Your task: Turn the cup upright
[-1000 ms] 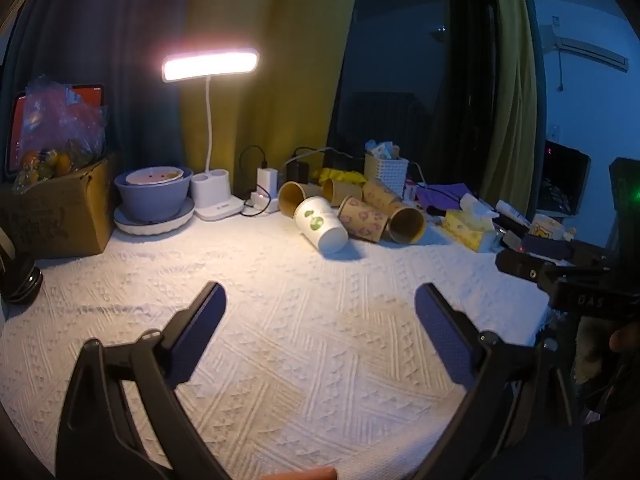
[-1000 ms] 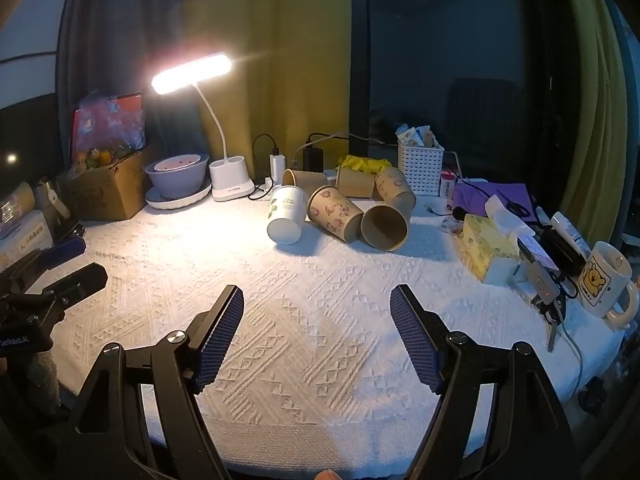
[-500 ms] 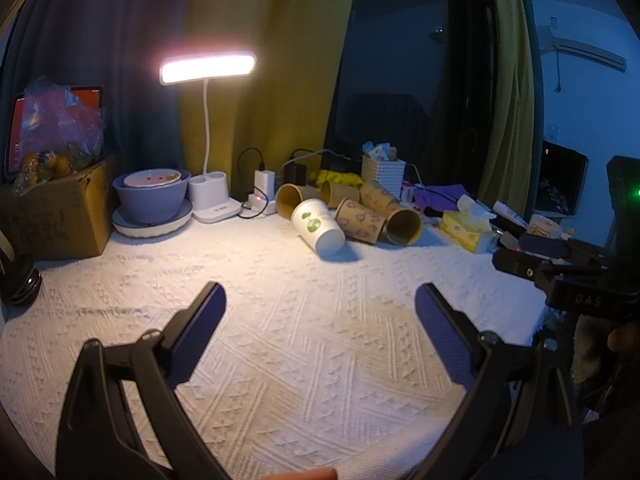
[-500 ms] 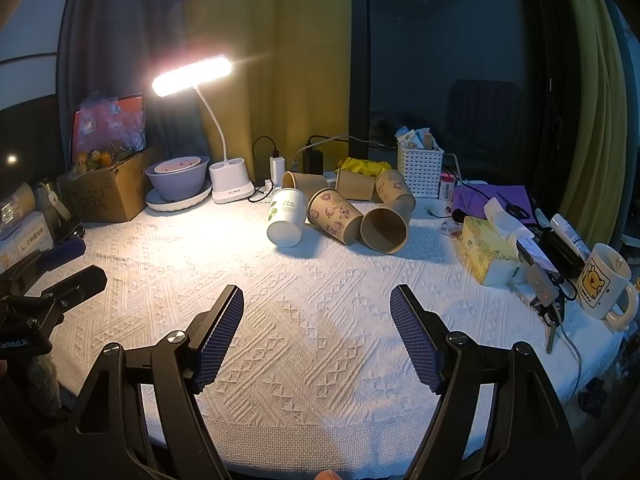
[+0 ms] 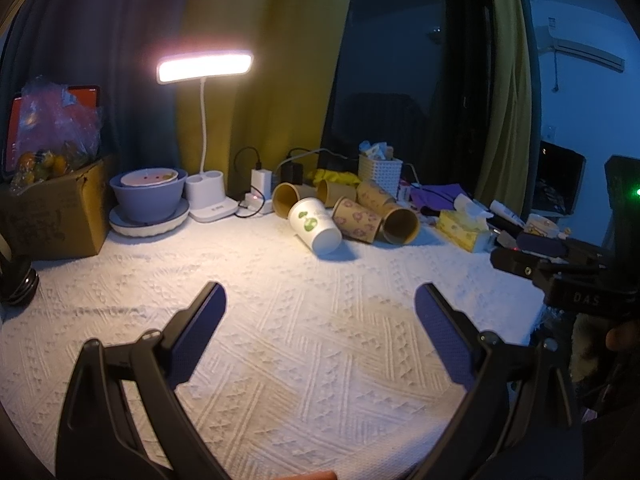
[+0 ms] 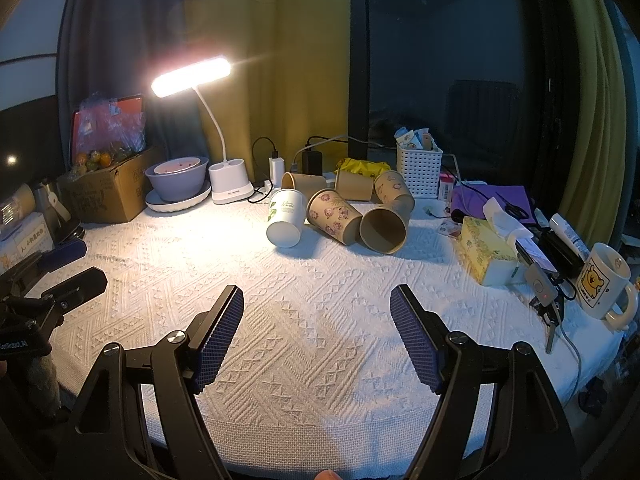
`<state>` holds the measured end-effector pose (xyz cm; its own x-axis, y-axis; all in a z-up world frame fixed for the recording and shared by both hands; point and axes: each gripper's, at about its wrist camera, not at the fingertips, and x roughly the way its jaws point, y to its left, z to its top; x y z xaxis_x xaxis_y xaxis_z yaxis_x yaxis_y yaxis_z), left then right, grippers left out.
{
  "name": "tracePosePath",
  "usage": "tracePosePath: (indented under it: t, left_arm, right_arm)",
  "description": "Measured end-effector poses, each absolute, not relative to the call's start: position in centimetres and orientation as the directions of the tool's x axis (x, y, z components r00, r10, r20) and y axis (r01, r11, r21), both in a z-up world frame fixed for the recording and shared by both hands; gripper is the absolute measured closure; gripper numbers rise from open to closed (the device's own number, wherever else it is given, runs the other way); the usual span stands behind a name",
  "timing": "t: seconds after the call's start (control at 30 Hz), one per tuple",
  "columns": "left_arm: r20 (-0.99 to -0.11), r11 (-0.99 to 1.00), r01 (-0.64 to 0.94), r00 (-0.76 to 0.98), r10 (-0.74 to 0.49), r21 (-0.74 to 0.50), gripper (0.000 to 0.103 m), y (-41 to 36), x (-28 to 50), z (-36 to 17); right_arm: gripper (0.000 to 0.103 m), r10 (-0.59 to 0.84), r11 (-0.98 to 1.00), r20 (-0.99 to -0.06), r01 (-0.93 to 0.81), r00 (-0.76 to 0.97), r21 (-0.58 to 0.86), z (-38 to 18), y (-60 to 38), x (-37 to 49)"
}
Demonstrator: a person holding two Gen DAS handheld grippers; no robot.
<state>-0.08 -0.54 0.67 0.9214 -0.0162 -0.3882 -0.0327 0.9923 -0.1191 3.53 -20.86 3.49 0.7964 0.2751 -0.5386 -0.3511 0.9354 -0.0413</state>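
Observation:
Several paper cups lie on their sides in a cluster at the back of the table. A white cup with green leaves (image 5: 316, 226) (image 6: 285, 218) lies in front on the left, next to a brown patterned cup (image 5: 357, 225) (image 6: 334, 216) and a brown cup with its mouth toward me (image 5: 401, 225) (image 6: 383, 229). More brown cups (image 6: 353, 184) lie behind them. My left gripper (image 5: 320, 300) is open and empty above the tablecloth, well short of the cups. My right gripper (image 6: 317, 302) is open and empty too, also short of them.
A white textured cloth (image 6: 320, 304) covers the table. A lit desk lamp (image 6: 191, 78), a purple bowl on a plate (image 6: 178, 178), a cardboard box (image 6: 108, 192) stand at the back left. A white basket (image 6: 418, 172), tissue box (image 6: 486, 254), mug (image 6: 604, 286) stand on the right.
Both grippers stay open and nearly still; the views have shifted only slightly. No cup has moved.

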Motion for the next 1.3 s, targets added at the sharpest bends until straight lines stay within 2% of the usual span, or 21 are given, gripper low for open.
tracePosePath:
  t: [1.3]
  left_arm:
    - [-0.382, 0.993, -0.023, 0.924, -0.022, -0.113, 0.007, -0.88, -0.02, 0.69]
  right_arm:
    - [0.024, 0.278, 0.935, -0.534, -0.352, 0.798, -0.04, 3.57, -21.24, 3.72]
